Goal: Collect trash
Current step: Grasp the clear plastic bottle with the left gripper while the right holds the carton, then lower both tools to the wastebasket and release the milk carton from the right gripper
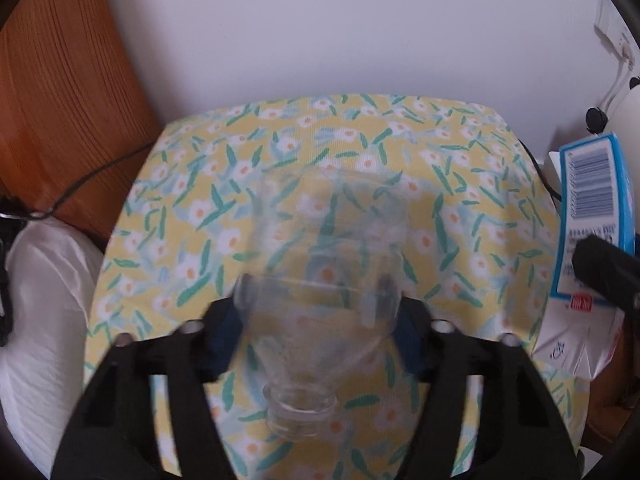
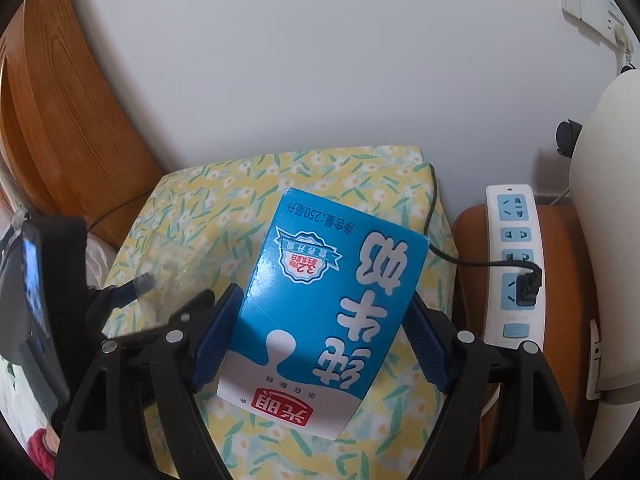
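A clear plastic bottle (image 1: pixel 320 248) lies over the flowered yellow cloth (image 1: pixel 280 152) with its open neck towards the camera. My left gripper (image 1: pixel 320 320) is shut on the bottle's shoulder, both blue pads against its sides. In the right wrist view a blue and white milk carton (image 2: pixel 332 292) sits lifted between the pads of my right gripper (image 2: pixel 320 340), which is shut on it. The carton (image 1: pixel 592 200) also shows at the right edge of the left wrist view, and the bottle (image 2: pixel 168 264) shows faintly at the left of the right wrist view.
The flowered cloth (image 2: pixel 224 184) covers a small stand against a white wall. A wooden headboard (image 1: pixel 60 100) and a white pillow (image 1: pixel 44 300) lie to the left. A white power strip (image 2: pixel 516 260) with a black plug rests on a brown seat (image 2: pixel 560 280) to the right.
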{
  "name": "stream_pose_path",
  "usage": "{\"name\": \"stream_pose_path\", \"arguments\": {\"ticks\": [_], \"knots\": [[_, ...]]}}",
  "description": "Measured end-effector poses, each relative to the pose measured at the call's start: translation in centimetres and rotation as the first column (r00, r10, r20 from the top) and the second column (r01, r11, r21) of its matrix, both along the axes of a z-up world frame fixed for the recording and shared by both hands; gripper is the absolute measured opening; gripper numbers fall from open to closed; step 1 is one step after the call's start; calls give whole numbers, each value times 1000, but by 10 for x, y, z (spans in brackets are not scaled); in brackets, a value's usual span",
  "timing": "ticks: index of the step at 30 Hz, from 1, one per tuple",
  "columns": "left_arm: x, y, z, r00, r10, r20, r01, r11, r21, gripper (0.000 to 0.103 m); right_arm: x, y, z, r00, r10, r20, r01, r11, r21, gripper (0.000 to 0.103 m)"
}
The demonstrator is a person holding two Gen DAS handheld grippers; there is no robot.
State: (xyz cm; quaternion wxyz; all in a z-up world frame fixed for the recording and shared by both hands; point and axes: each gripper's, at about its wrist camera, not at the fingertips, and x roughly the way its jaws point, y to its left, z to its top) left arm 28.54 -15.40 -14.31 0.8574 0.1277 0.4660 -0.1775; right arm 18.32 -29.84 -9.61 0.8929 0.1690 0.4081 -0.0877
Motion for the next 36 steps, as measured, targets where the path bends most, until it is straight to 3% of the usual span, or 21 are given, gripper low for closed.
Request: {"name": "stream_pose_path", "arguments": {"ticks": [12, 24, 36], "knots": [[-45, 32, 34, 996, 38, 79, -35, 999, -41, 58, -28, 30, -2, 998, 58, 12, -58, 998, -25, 78], [-178, 87, 71, 985, 75, 153, -66, 996, -66, 58, -119, 82, 20, 981, 184, 55, -181, 982, -56, 78], [-276, 135, 61, 987, 109, 118, -100, 992, -80, 58, -215, 124, 10, 941, 336, 32, -335, 941, -42, 78]]}}
